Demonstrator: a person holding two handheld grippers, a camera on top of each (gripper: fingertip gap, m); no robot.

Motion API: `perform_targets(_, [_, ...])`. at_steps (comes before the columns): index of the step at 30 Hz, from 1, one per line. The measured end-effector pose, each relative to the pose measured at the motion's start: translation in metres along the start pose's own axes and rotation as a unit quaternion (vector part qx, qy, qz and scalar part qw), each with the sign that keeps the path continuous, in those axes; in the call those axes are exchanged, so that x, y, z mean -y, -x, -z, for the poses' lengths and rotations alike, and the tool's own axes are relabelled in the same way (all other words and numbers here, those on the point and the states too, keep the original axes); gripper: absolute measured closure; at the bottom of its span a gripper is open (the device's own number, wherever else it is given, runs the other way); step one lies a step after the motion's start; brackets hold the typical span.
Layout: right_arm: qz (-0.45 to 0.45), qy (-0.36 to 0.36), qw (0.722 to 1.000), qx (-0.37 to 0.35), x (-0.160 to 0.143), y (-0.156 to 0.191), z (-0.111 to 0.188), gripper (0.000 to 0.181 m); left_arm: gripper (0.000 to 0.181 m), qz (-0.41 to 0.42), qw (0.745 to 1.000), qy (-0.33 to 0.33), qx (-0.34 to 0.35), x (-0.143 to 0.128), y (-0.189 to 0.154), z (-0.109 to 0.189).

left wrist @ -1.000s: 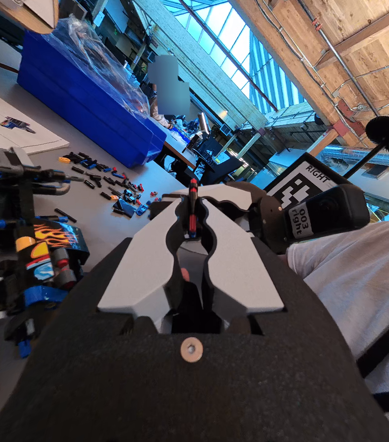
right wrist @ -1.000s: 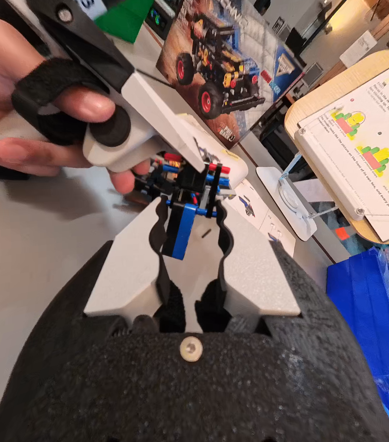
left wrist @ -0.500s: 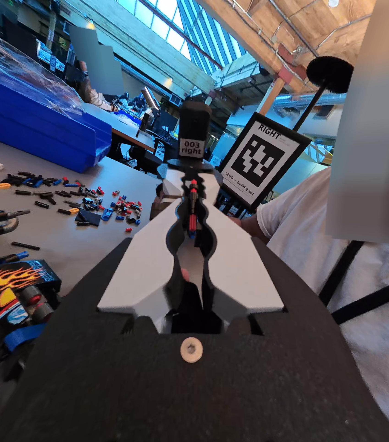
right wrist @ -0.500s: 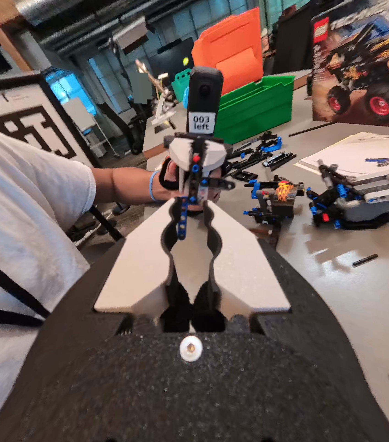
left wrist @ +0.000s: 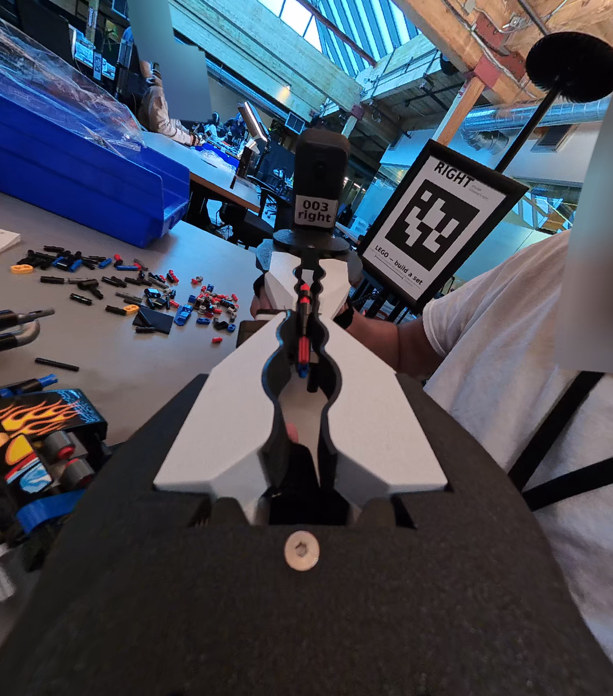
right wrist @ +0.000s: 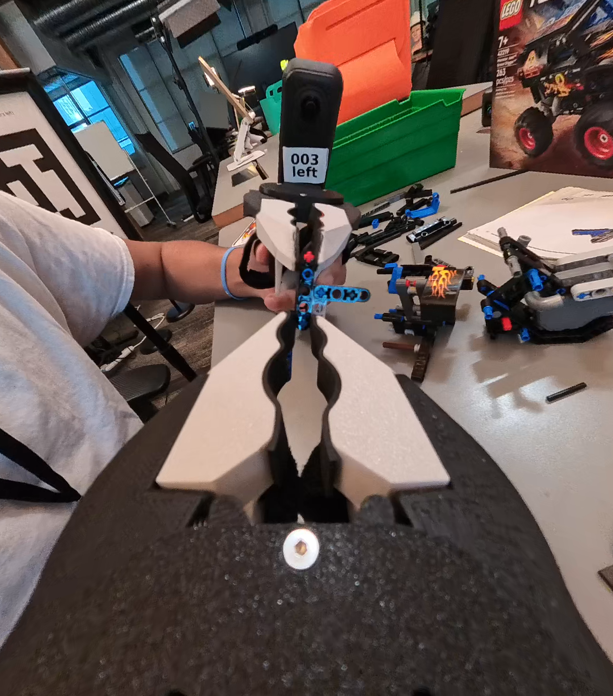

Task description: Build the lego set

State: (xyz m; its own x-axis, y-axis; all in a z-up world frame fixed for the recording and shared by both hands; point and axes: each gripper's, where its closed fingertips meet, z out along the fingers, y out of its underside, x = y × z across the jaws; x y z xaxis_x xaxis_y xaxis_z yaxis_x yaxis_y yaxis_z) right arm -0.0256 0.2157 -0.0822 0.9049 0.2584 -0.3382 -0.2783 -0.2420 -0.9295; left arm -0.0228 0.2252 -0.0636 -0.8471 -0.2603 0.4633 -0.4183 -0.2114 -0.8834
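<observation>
My two grippers face each other tip to tip above the grey table's edge. My left gripper is shut on a small lego sub-assembly of black, red and blue parts. My right gripper is shut on its other end, where a blue beam sticks out to the right. The right gripper also shows in the left wrist view, and the left gripper in the right wrist view. A sub-assembly with a flame panel and a grey chassis stand on the table.
A pile of loose lego parts lies ahead of a blue bin. A green bin, the set's box and an instruction booklet stand at the back. A black axle lies loose. The person's torso is beside both grippers. The grippers are tip to tip, or close to it.
Both grippers have swung from tilted poses to level and now face each other. The small sub-assembly between them has turned, so a blue beam now points right.
</observation>
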Motion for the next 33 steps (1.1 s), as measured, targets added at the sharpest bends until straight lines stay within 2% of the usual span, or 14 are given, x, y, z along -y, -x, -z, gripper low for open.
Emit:
perform_targets(3, [-0.006, 0.003, 1.0, -0.008, -0.002, -0.006, 0.0, 0.175, 0.177, -0.003, 1.0, -0.004, 0.021, 0.0, 0.006, -0.001])
perform_targets(6, [-0.039, -0.029, 0.999, 0.002, 0.003, -0.011, 0.003, 0.176, 0.173, -0.037, 0.997, -0.023, 0.064, 0.007, 0.014, 0.001])
perform_targets(8, [-0.065, -0.059, 0.996, 0.005, 0.008, -0.017, 0.005, 0.176, 0.149, -0.045, 0.995, -0.032, 0.089, 0.012, 0.021, 0.005])
perform_targets(10, [-0.091, -0.105, 0.99, 0.008, 0.018, -0.021, 0.009, 0.176, 0.127, -0.01, 0.995, -0.015, 0.098, 0.006, 0.028, 0.005])
perform_targets(11, [-0.095, -0.124, 0.988, 0.011, 0.023, -0.02, 0.011, 0.176, 0.124, 0.012, 0.996, -0.003, 0.089, 0.0, 0.029, 0.002])
perform_targets(13, [-0.068, -0.143, 0.987, -0.001, 0.03, -0.018, 0.013, 0.176, 0.126, 0.057, 0.997, 0.015, 0.06, -0.011, 0.025, -0.008])
perform_targets(15, [-0.058, -0.147, 0.987, -0.003, 0.031, -0.015, 0.008, 0.176, 0.133, 0.082, 0.996, 0.005, 0.032, -0.013, 0.019, -0.015])
perform_targets(19, [-0.041, -0.133, 0.99, -0.025, 0.025, -0.015, 0.0, 0.175, 0.159, 0.08, 0.997, -0.012, 0.008, -0.011, 0.01, -0.019])
perform_targets(22, [-0.033, -0.127, 0.991, -0.028, 0.023, -0.014, -0.003, 0.175, 0.161, 0.073, 0.997, -0.036, 0.01, -0.004, 0.009, -0.017])
perform_targets(33, [-0.029, -0.098, 0.995, -0.021, 0.016, -0.014, -0.003, 0.175, 0.162, 0.065, 0.998, -0.014, 0.01, -0.013, 0.01, -0.016])
